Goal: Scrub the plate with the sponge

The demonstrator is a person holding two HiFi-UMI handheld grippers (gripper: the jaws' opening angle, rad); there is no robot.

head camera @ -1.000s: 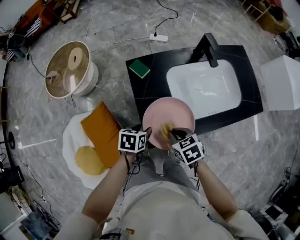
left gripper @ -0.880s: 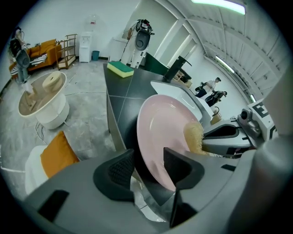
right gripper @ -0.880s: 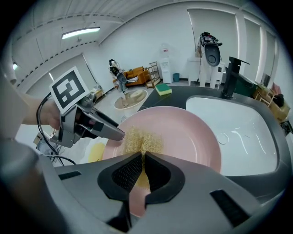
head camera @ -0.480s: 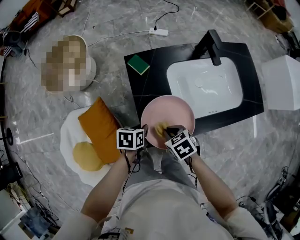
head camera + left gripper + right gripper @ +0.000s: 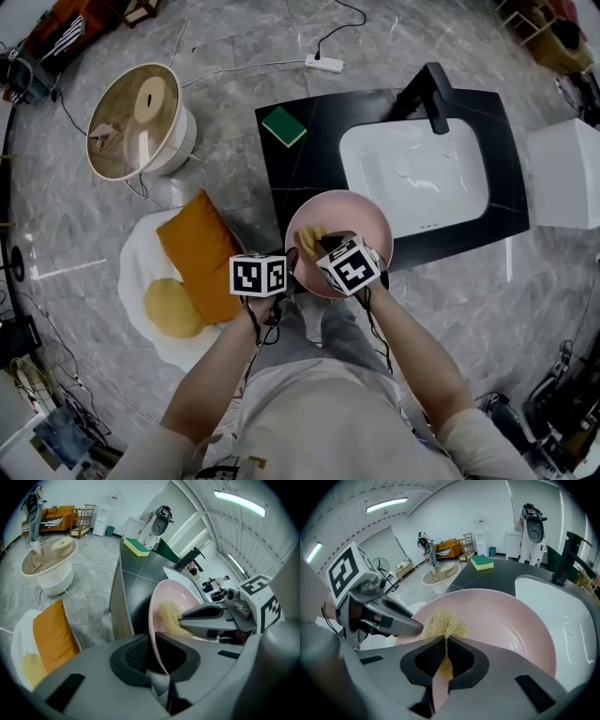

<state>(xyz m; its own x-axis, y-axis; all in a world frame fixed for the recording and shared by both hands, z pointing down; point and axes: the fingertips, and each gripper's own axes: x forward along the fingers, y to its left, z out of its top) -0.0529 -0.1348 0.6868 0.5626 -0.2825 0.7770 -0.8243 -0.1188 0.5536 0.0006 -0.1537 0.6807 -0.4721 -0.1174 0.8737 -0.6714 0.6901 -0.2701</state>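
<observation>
Over the near edge of the black table (image 5: 291, 178), pink plate (image 5: 361, 225) is held tilted, hollow face toward the right gripper. Yellow fibrous sponge (image 5: 310, 240) lies on that face, near the plate's left rim.

Right gripper (image 5: 325, 247): jaws clamped on the sponge; in the right gripper view the sponge (image 5: 443, 625) bulges out ahead of the pads (image 5: 431, 656) and presses on the plate (image 5: 501, 620).

Left gripper (image 5: 292, 270): jaws closing, with the plate rim between them. In the left gripper view the rim (image 5: 157, 630) runs edge-on down into the narrow gap of the left gripper (image 5: 153, 651), and the pads sit against it on both sides. Same view shows the right gripper (image 5: 187, 618) reaching across from the right, its tip at the sponge (image 5: 171, 618).

Surroundings:
- White sink basin (image 5: 417, 173) set in the table, just beyond the plate; black faucet (image 5: 433, 94) at its far side.
- Green sponge (image 5: 283, 126) on the table's far left corner, well apart from the plate.
- Orange cushion (image 5: 197, 253) on a white seat (image 5: 141, 272), left of the table.
- Round wooden-topped stand (image 5: 136, 122) farther left.
- Power strip (image 5: 323, 63) on the grey marble floor (image 5: 94, 216) behind the table.
</observation>
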